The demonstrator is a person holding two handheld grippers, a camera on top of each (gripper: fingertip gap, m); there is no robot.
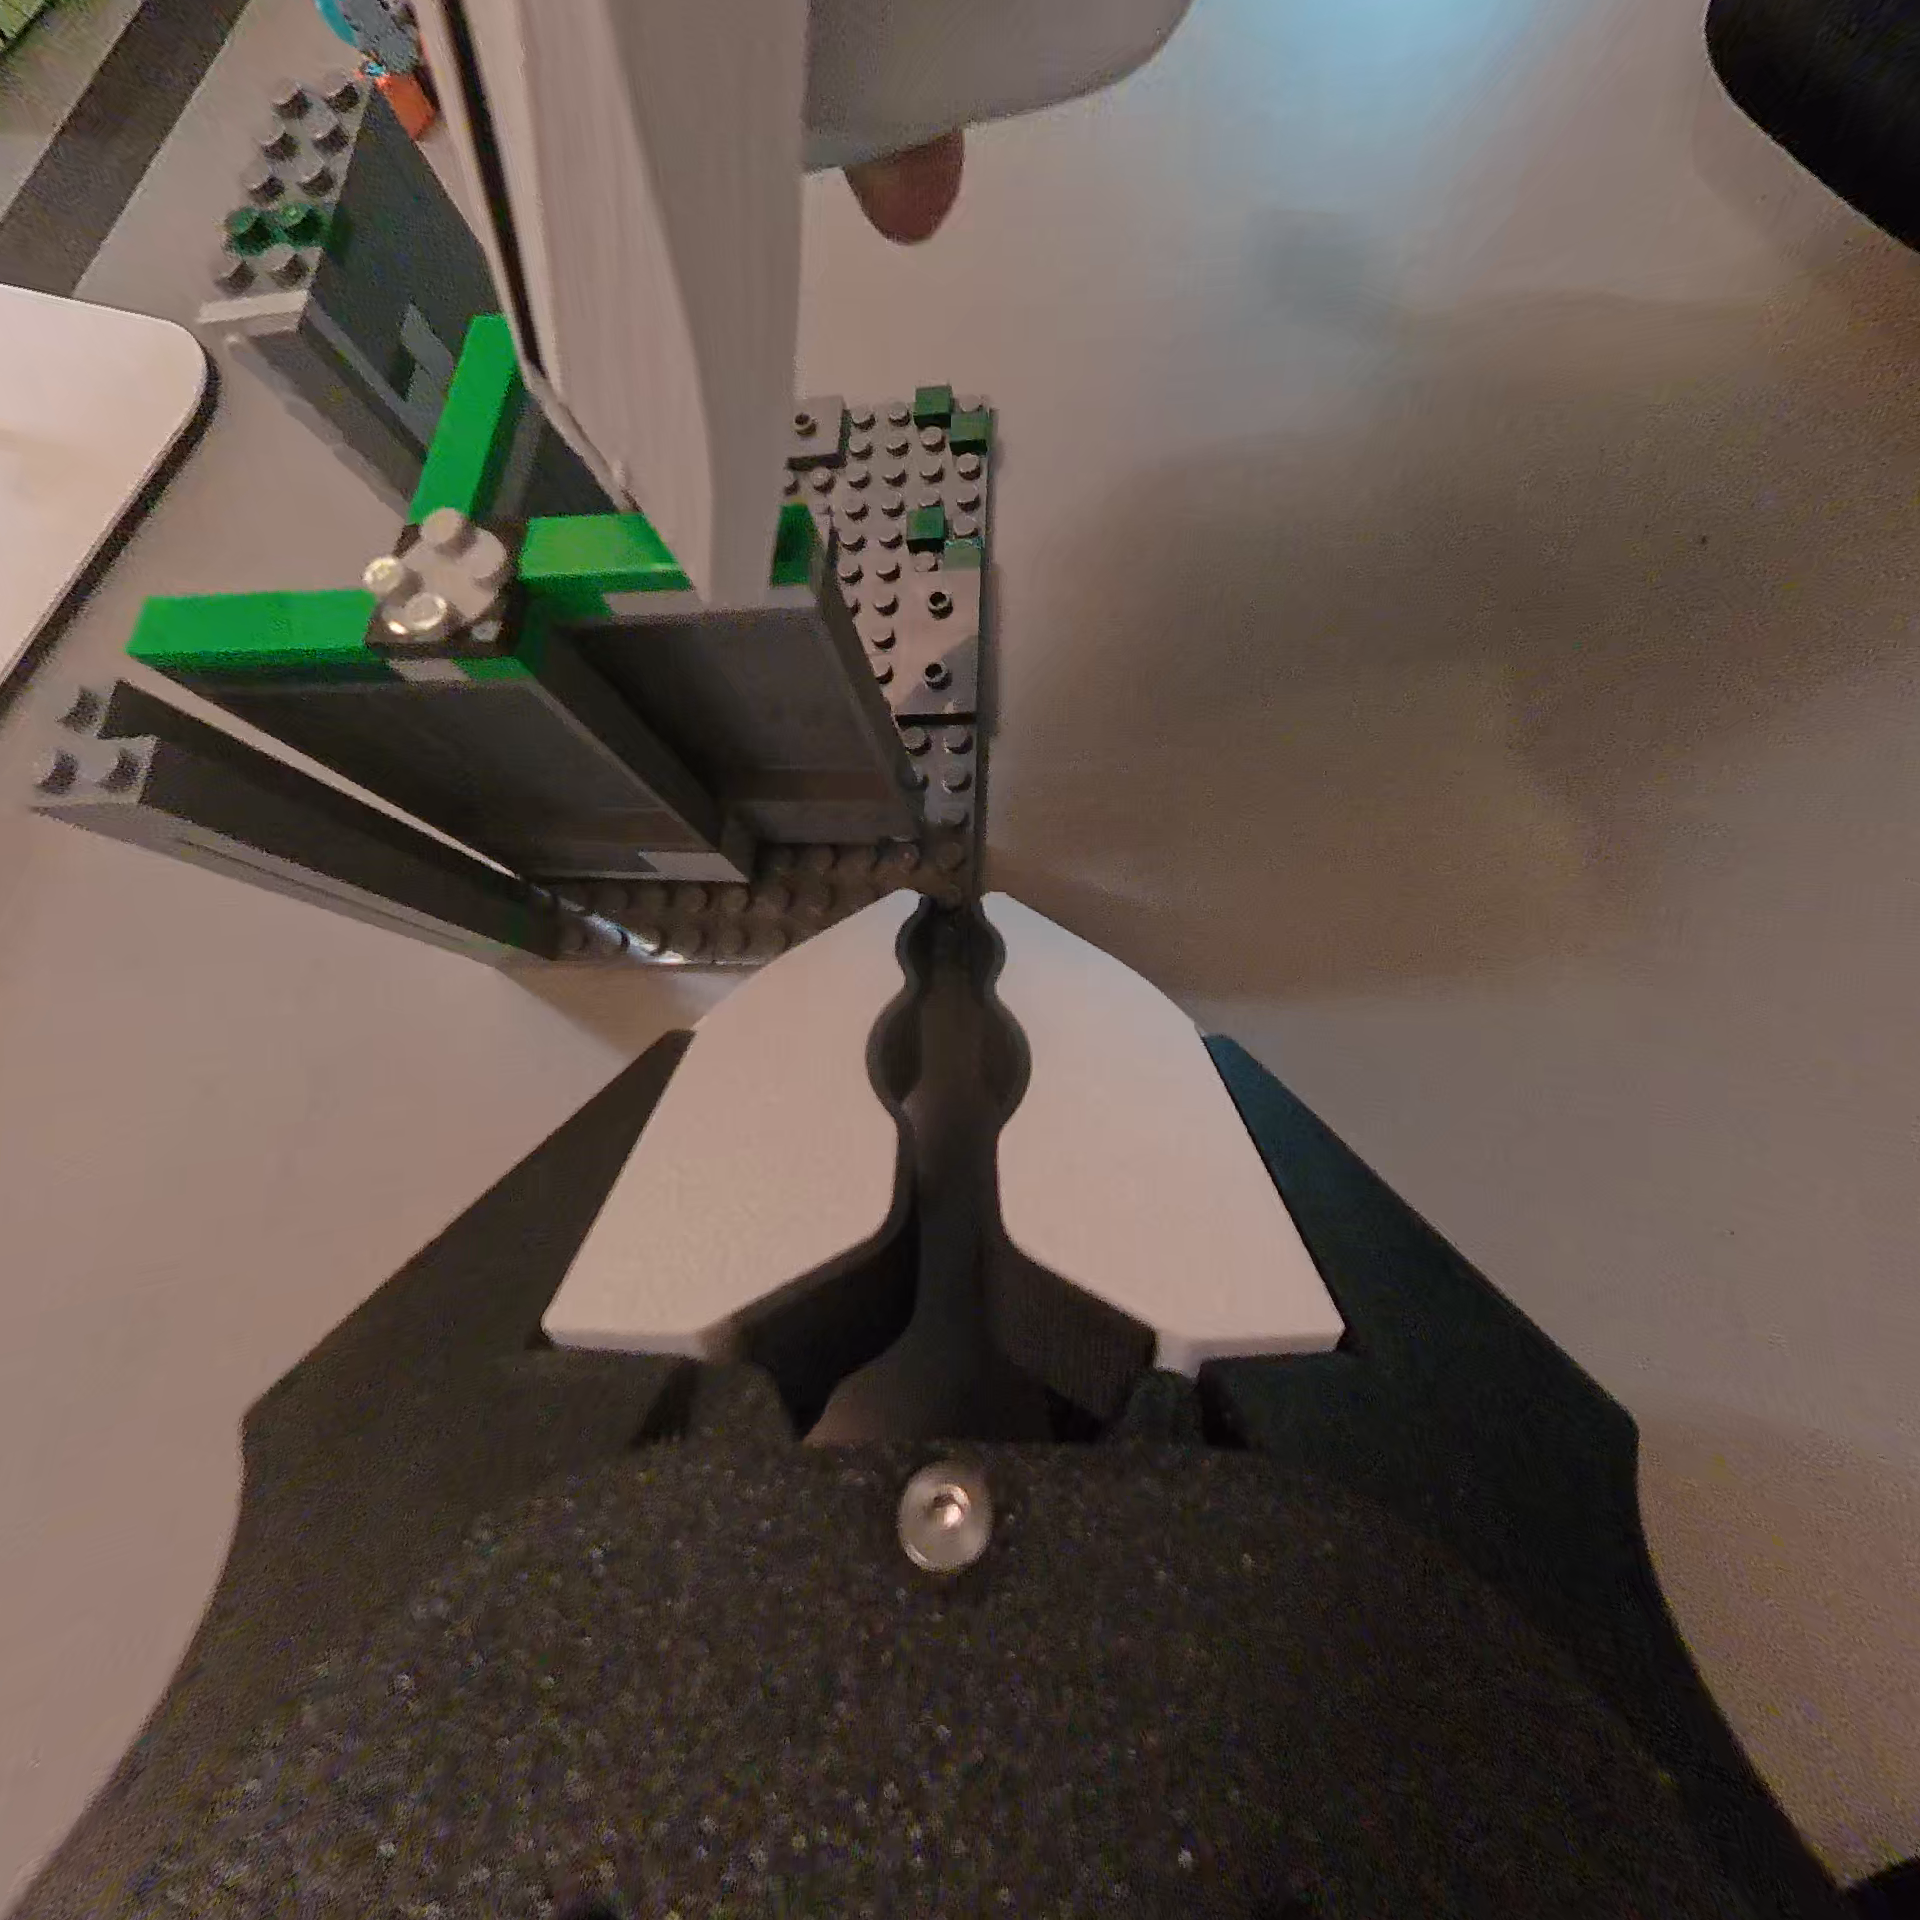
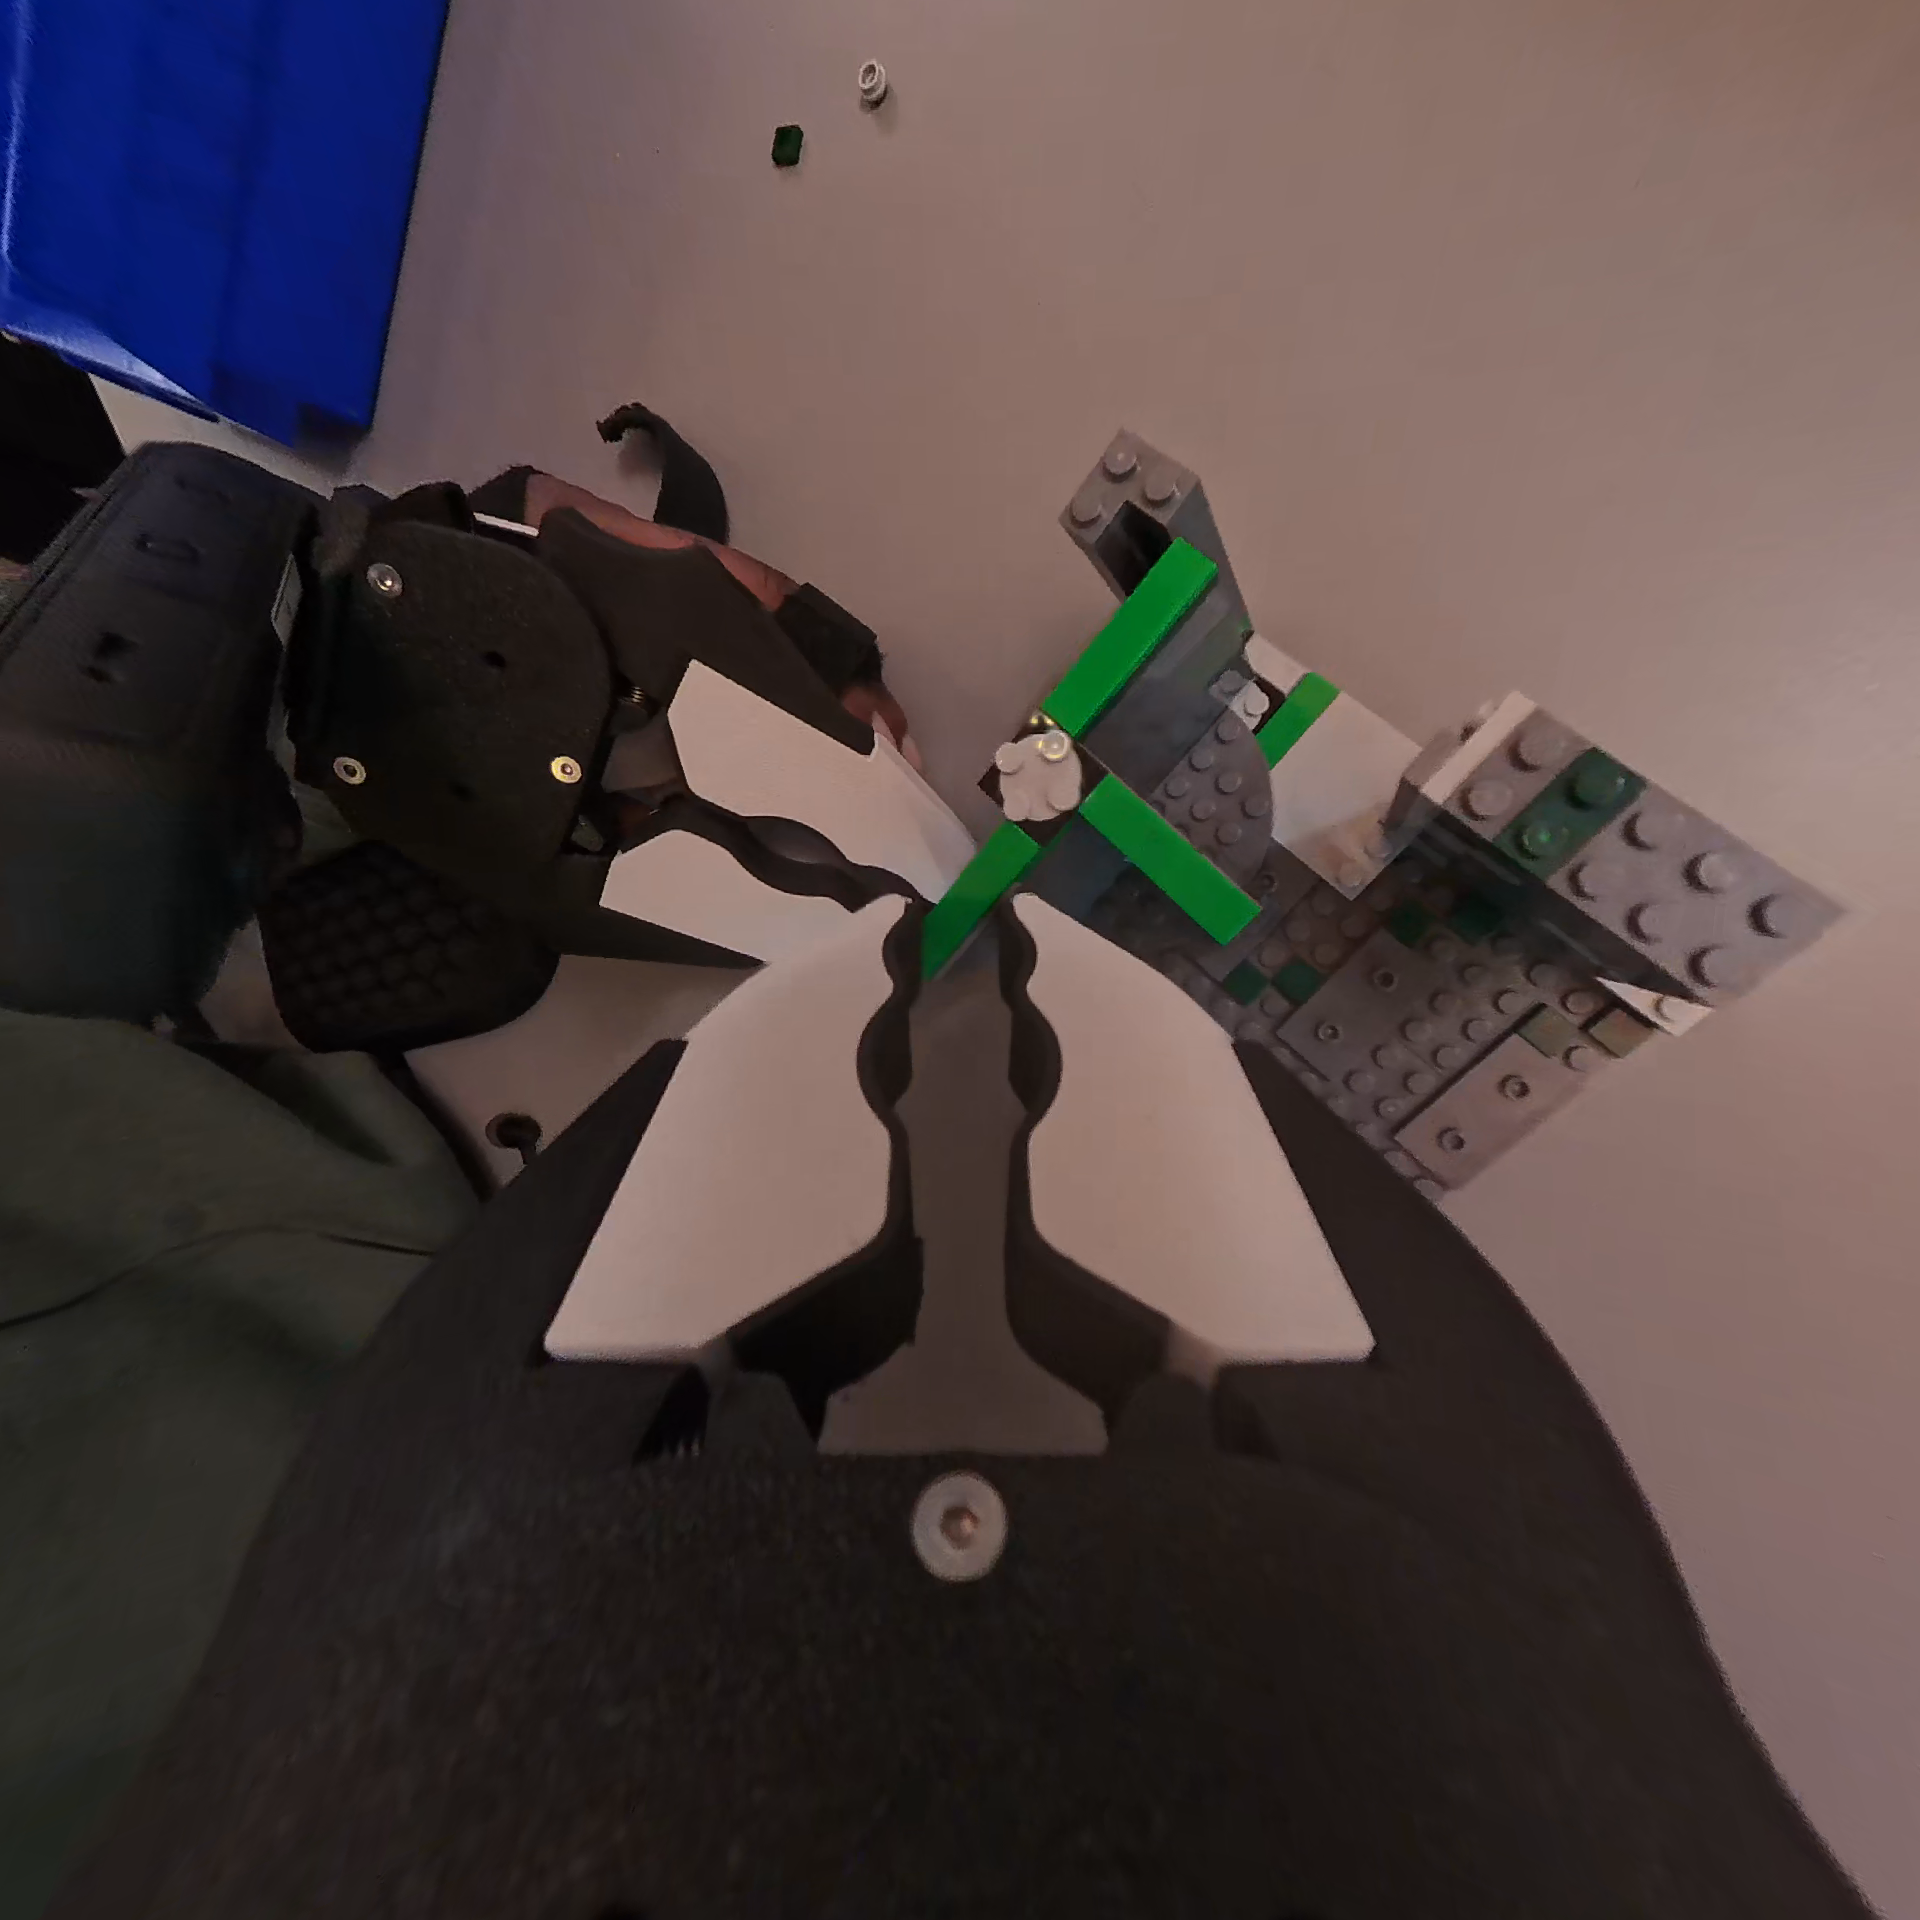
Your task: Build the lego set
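The lego build is a grey studded baseplate (image 1: pixel 914 582) with dark grey walls and a cross of bright green tiles (image 1: pixel 249 623) under a light grey round stud piece (image 1: pixel 442 582). My left gripper (image 1: pixel 951 899) is shut on the near edge of the baseplate. In the right wrist view, my right gripper (image 2: pixel 961 930) is shut on one arm of the green cross (image 2: pixel 1164 862). The left gripper (image 2: pixel 930 873) holds the build (image 2: pixel 1455 1018) from the left. The right gripper's white fingers (image 1: pixel 717 312) reach down from the top of the left wrist view.
A small dark green piece (image 2: pixel 790 145) and a light grey round piece (image 2: pixel 873 83) lie loose on the pale table. A blue sheet (image 2: pixel 208 208) hangs at the far left. A white rounded tray corner (image 1: pixel 83 436) sits left of the build. My right fingertips sit around 7 centimeters from my left ones.
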